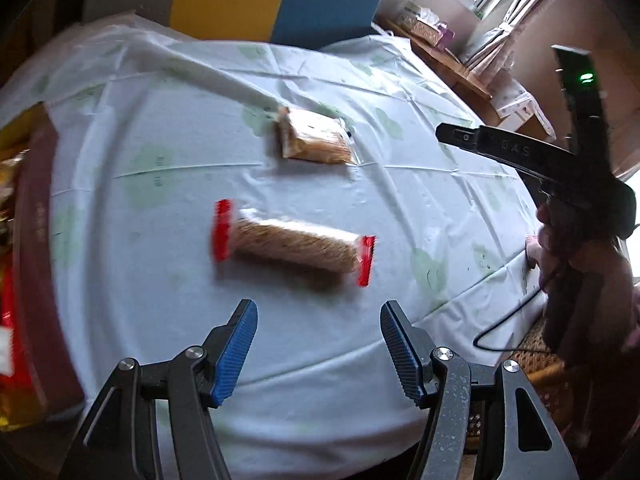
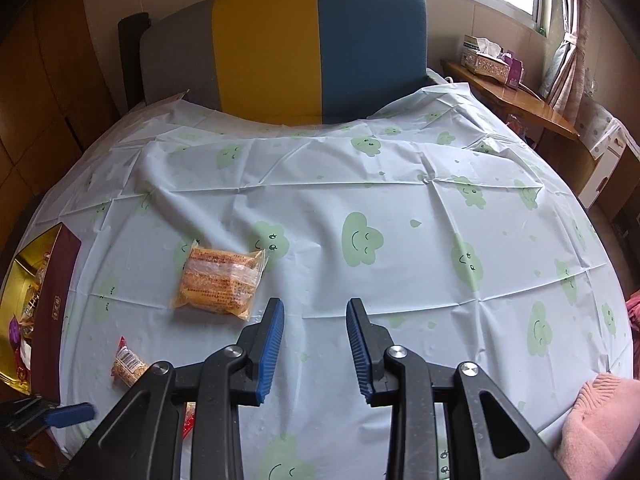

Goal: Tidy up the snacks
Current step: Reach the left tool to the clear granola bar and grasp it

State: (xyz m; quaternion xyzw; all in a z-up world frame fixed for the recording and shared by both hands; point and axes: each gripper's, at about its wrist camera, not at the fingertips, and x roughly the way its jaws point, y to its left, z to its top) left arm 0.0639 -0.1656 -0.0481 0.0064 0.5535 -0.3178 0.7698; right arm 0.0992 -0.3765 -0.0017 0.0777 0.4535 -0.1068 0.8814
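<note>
Below centre of left wrist view, my left gripper (image 1: 318, 334) released, nothing between pads, red-ended snack bar (image 1: 294, 245) just above on cloud-print tablecloth (image 1: 160, 80). Square snack pack (image 1: 314, 136) farther up. Maroon box (image 1: 38, 240) at left edge. My right gripper (image 2: 315, 334) parted, empty, lower centre of right wrist view.

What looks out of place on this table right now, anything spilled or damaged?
Nothing is spilled or visibly torn. Two wrapped snacks lie loose on the tablecloth rather than in the gold-lined box at the left edge: a red-ended bar and a square pack. The cloth itself is creased and rumpled.
</note>
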